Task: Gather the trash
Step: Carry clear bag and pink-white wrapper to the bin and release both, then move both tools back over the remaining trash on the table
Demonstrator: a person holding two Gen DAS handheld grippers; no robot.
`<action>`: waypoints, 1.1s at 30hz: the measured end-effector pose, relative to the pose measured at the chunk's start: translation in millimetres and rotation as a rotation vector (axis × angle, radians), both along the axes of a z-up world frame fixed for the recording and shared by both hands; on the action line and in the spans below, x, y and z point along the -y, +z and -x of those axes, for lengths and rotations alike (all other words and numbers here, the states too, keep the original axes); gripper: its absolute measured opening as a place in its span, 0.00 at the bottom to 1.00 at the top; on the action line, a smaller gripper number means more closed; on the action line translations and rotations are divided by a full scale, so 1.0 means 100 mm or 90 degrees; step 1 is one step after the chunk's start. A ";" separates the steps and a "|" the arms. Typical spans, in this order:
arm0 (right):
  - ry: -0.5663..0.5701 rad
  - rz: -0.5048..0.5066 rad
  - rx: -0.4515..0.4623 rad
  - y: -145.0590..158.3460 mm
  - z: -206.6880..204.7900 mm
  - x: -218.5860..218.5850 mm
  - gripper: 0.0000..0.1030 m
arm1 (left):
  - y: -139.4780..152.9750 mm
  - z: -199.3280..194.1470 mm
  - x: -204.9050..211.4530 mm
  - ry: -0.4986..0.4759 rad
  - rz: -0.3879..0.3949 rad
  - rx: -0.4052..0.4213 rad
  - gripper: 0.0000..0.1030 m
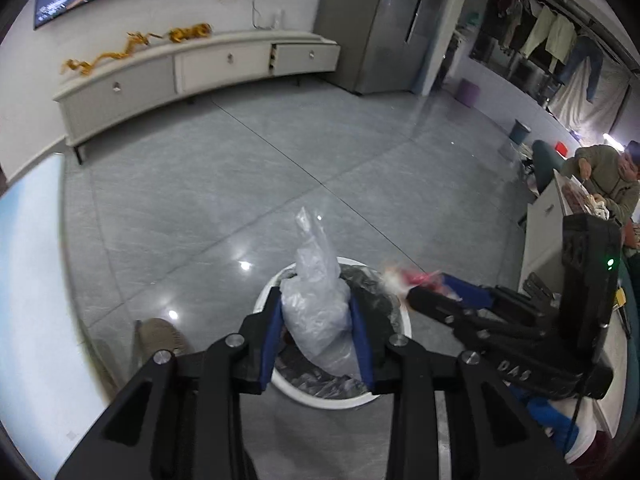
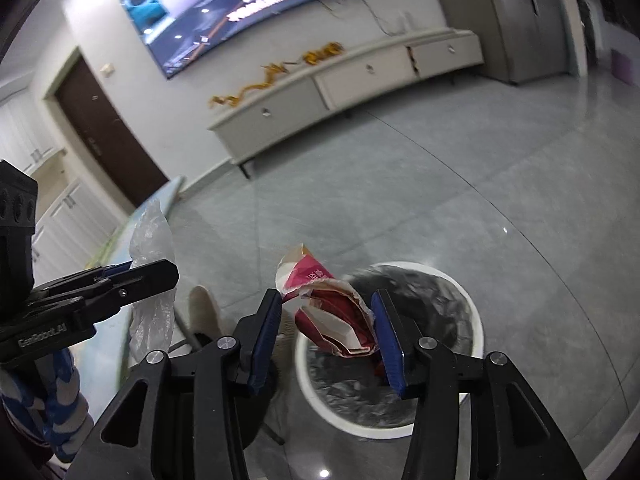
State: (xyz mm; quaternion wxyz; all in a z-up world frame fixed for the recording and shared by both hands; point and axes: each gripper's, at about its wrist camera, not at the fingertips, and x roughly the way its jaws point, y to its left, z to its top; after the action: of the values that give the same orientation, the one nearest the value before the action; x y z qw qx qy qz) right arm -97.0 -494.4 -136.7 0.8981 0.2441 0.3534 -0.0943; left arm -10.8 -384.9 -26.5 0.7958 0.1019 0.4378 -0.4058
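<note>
Both grippers hang over the bin (image 1: 394,312), the left gripper (image 1: 316,320) pinching a bag (image 1: 316,300) and the right gripper (image 2: 326,320) a wrapper (image 2: 336,316); I'd open them only once each is squarely above it.

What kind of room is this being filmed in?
Most likely a home living room. A big TV hangs on the wall above a long low cabinet with drawers, the floor is glossy grey tile, and clothes hang in a side area. A white bin stands on the floor.
</note>
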 end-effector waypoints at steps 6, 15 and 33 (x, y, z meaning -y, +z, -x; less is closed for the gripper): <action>-0.031 -0.005 -0.029 -0.15 0.02 0.18 0.57 | -0.18 -0.12 0.29 -0.012 -0.002 -0.030 0.46; -0.028 0.018 -0.033 -0.02 0.05 0.08 0.57 | -0.15 -0.07 0.24 0.007 0.000 -0.005 0.47; 0.006 0.114 0.043 0.79 0.32 -0.54 0.58 | 0.46 0.37 -0.56 0.083 0.023 0.142 0.59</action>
State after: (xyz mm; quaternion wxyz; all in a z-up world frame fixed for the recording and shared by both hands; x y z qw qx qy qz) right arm -129.3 -440.0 -57.6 0.9281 0.1643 0.3144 -0.1131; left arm -48.0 -328.6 19.7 0.8659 0.1035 0.3448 -0.3474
